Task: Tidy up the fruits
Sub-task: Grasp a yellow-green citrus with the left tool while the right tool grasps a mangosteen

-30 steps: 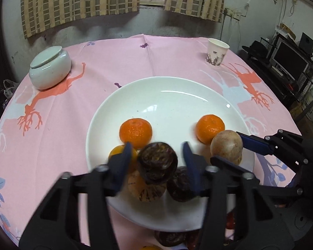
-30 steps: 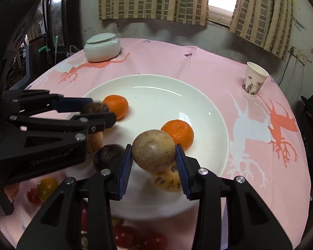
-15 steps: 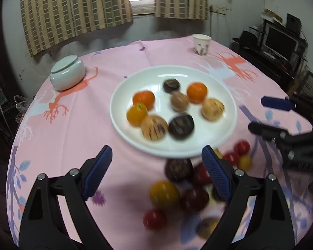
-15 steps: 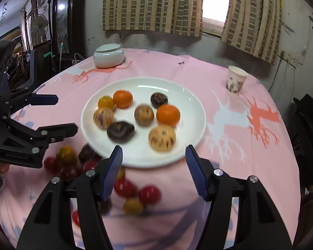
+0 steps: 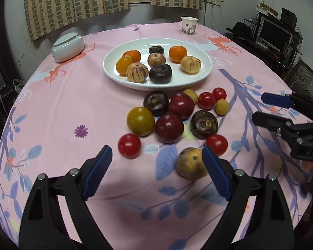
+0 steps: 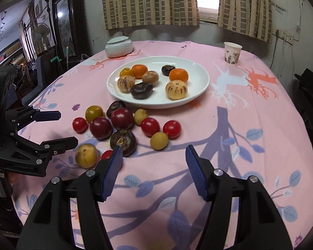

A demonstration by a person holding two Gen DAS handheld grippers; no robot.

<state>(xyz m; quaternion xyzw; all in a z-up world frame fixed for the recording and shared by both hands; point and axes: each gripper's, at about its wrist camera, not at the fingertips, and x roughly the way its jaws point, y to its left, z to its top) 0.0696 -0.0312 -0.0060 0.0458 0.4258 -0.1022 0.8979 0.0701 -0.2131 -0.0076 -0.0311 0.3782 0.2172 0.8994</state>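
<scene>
On the round surface point(image 5: 73, 108) under a pink patterned cloth, a white ceramic plate point(image 5: 114, 74) sits toward the far side holding eight fruits, among them two oranges point(image 5: 178, 53). Near it lies a loose cluster of red, dark purple and yellow fruits point(image 5: 169, 128). The left gripper point(image 5: 156, 162) and right gripper point(image 6: 154, 160) hover at the near edge, jaws spread apart and empty, having just been opening.

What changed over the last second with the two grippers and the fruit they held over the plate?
Both let go: the left gripper dropped its dark fruit, the right gripper its tan fruit, onto the plate. Both drew back, open and empty. Loose fruit stayed.
</scene>
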